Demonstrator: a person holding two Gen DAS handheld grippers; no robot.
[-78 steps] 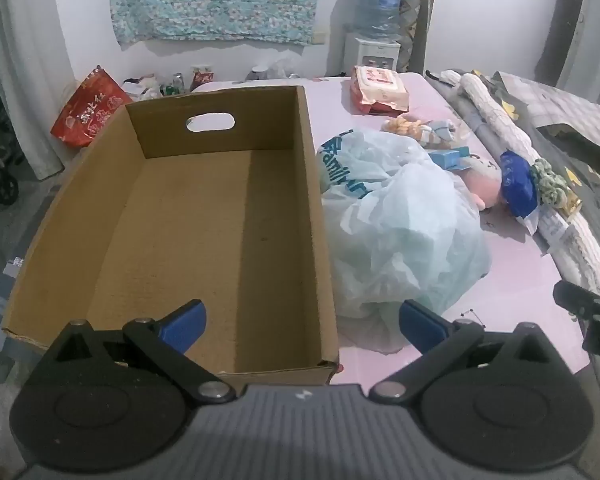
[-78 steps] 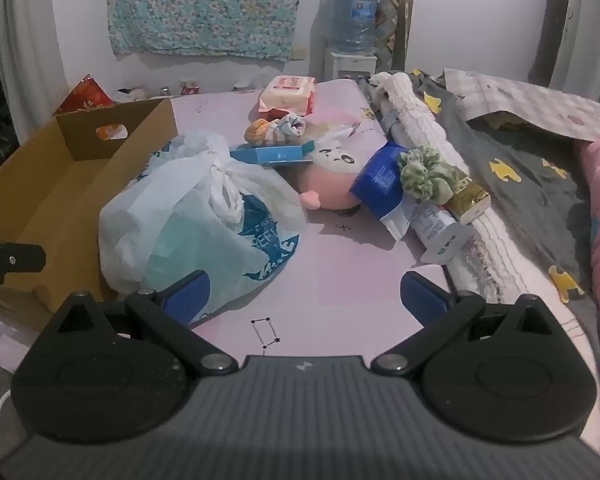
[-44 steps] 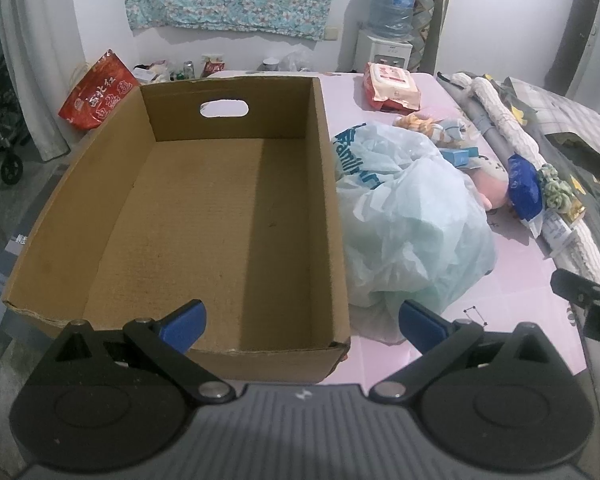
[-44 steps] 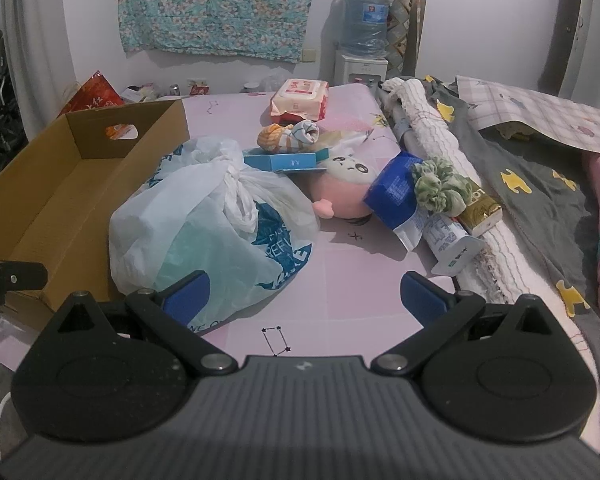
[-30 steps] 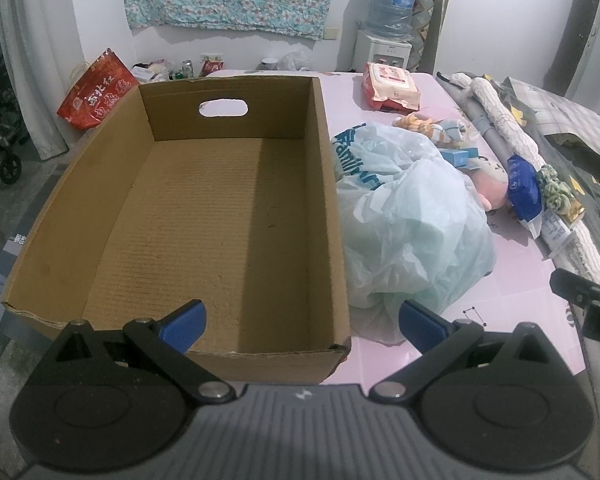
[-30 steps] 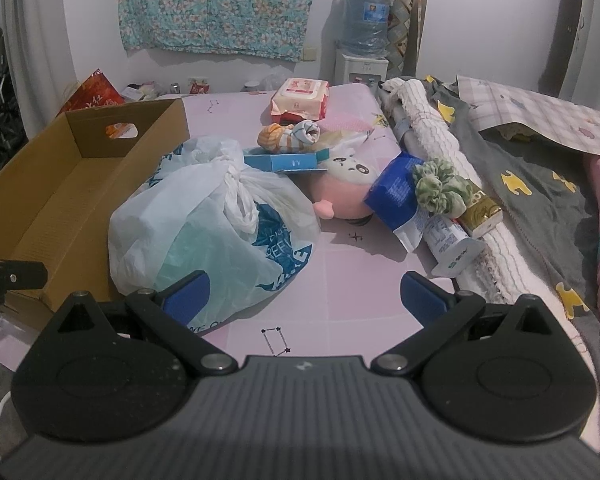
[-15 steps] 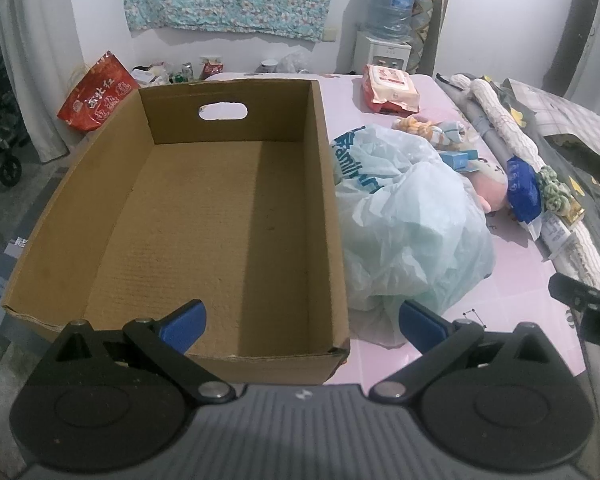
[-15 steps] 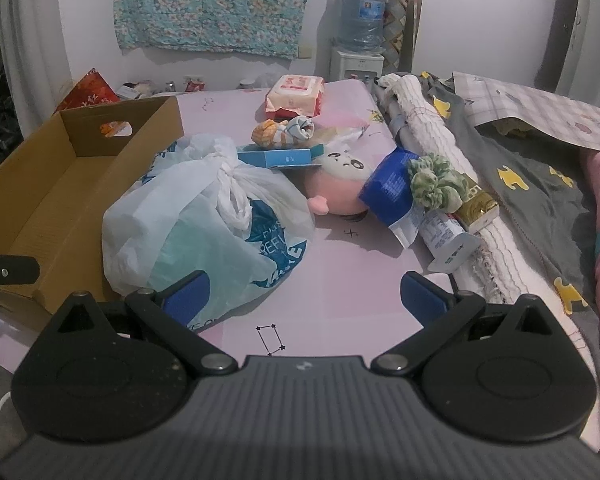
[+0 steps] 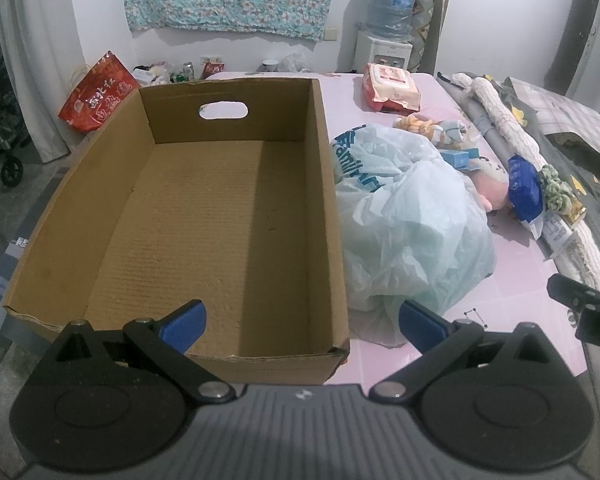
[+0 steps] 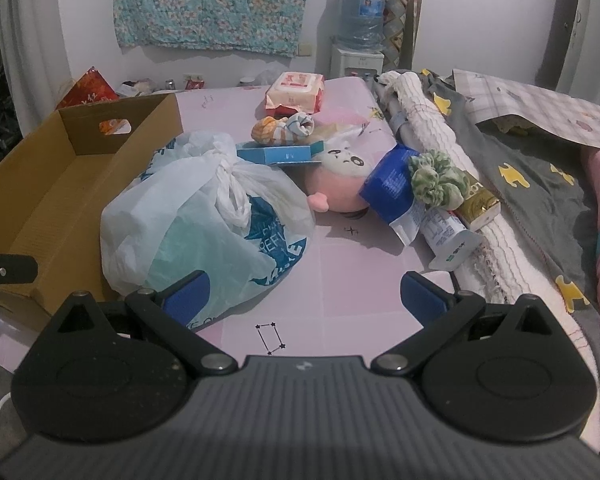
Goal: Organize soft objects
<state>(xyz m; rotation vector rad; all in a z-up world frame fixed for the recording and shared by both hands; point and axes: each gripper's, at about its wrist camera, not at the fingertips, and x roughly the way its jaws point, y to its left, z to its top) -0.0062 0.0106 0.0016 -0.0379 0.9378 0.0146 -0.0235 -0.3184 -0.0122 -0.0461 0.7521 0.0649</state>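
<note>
I see one cardboard box point(image 9: 204, 216) at left, one tied plastic bag point(image 10: 204, 224) touching its right wall, then one pink plush point(image 10: 339, 184) and one green scrunchie point(image 10: 435, 180) on the bed; my left gripper point(image 9: 301, 322) and right gripper point(image 10: 303, 296) both have fingers spread, holding nothing

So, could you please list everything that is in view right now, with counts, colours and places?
cardboard box: one, brown, empty, left on the pink sheet
plastic bag: one, white and blue, knotted, against the box's right wall
plush toy: one, pink, behind the bag
small carton: one, blue, resting on bag and plush
rolled socks: two, orange and blue, behind the carton
wipes pack: one, pink-red, far end
blue pouch: one, right of the plush
scrunchie: one, green, on the pouch
tube: one, white, below the scrunchie
left gripper: open, at the box's near edge
right gripper: open, above the sheet
</note>
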